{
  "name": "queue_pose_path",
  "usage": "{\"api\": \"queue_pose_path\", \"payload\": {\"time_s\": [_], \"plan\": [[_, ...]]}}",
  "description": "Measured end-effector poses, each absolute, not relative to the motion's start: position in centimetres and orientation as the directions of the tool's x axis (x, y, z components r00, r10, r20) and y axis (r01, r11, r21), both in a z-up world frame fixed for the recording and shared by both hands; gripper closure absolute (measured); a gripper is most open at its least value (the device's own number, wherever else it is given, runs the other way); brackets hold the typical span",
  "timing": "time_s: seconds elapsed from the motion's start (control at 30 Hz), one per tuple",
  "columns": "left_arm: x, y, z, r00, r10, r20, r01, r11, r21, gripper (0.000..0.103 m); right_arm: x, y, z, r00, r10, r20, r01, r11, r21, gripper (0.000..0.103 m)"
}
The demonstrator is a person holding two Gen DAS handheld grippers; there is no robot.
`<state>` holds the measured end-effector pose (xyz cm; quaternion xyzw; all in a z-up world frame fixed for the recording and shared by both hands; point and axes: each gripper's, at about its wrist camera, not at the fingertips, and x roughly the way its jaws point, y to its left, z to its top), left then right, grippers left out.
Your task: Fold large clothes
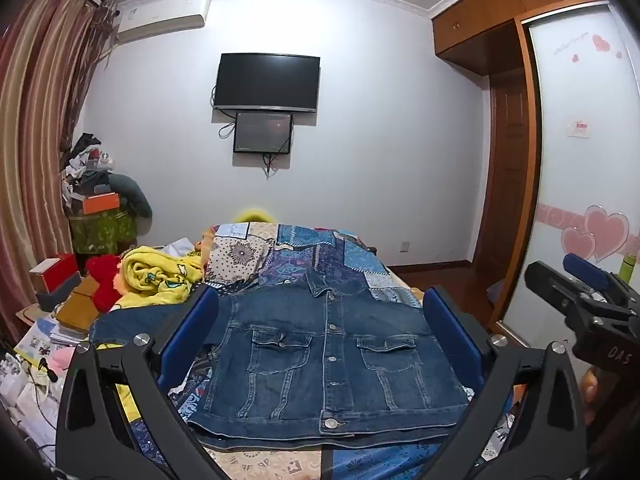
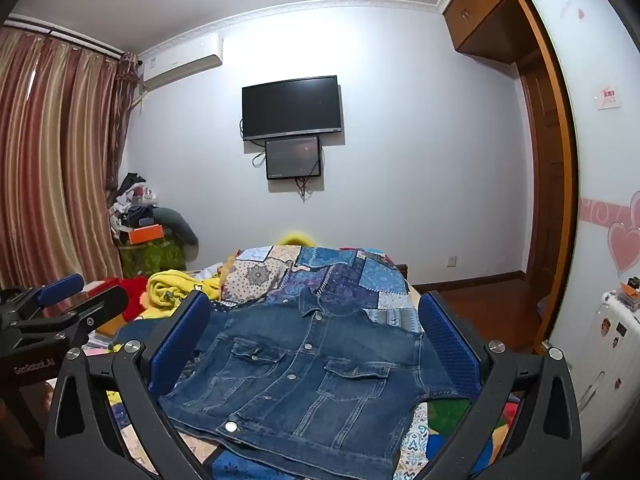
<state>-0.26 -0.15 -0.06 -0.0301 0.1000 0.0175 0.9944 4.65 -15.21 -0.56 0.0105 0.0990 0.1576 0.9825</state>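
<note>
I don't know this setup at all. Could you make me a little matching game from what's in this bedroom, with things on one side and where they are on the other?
Things:
1. denim jacket
2. yellow blanket
3. television
4. air conditioner

Places:
A. high on the wall beside the curtain
B. spread flat, front up, on the patchwork bedspread
C. mounted mid-wall above a smaller screen
D. bunched up on the bed, left of the jacket

Pairs: 1-B, 2-D, 3-C, 4-A
</note>
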Motion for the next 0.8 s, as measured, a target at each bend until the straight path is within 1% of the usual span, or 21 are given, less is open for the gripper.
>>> {"api": "queue_pose_path", "payload": {"time_s": [0.07, 0.1, 0.13, 0.17, 0.23, 0.43, 0.8], "plan": [[1.1, 0.1, -0.4, 0.965, 0.018, -0.261, -0.039, 0.997, -0.074, 0.0, 4.7, -15.3, -0.6, 0.932, 0.31, -0.185, -0.305, 0.951, 0.055, 0.0], [1.7, 0.5, -0.4, 0.962, 0.009, -0.273, -0.036, 0.995, -0.093, 0.0, 4.7, -15.3, -0.6, 0.932, 0.31, -0.187, -0.305, 0.951, 0.055, 0.0], [1.7, 1.5, -0.4, 0.964, -0.003, -0.265, -0.032, 0.991, -0.127, 0.0, 4.8, -15.3, -0.6, 0.932, 0.31, -0.188, -0.305, 0.951, 0.055, 0.0], [0.9, 1.3, -0.3, 0.97, 0.0, -0.241, -0.029, 0.993, -0.117, 0.0, 4.8, -15.3, -0.6, 0.932, 0.31, -0.188, -0.305, 0.951, 0.056, 0.0], [0.3, 1.5, 0.1, 0.972, 0.001, -0.233, -0.03, 0.993, -0.118, 0.0, 4.7, -15.4, -0.6, 0.932, 0.31, -0.189, -0.304, 0.951, 0.057, 0.0], [1.1, 1.3, -0.6, 0.966, 0.019, -0.256, -0.044, 0.995, -0.093, 0.0, 4.7, -15.6, -1.2, 0.931, 0.308, -0.193, -0.302, 0.951, 0.063, 0.0], [1.7, 0.7, -0.9, 0.964, 0.016, -0.264, -0.037, 0.997, -0.075, 0.0, 5.6, -15.8, -1.1, 0.928, 0.309, -0.211, -0.299, 0.951, 0.078, 0.0]]}}
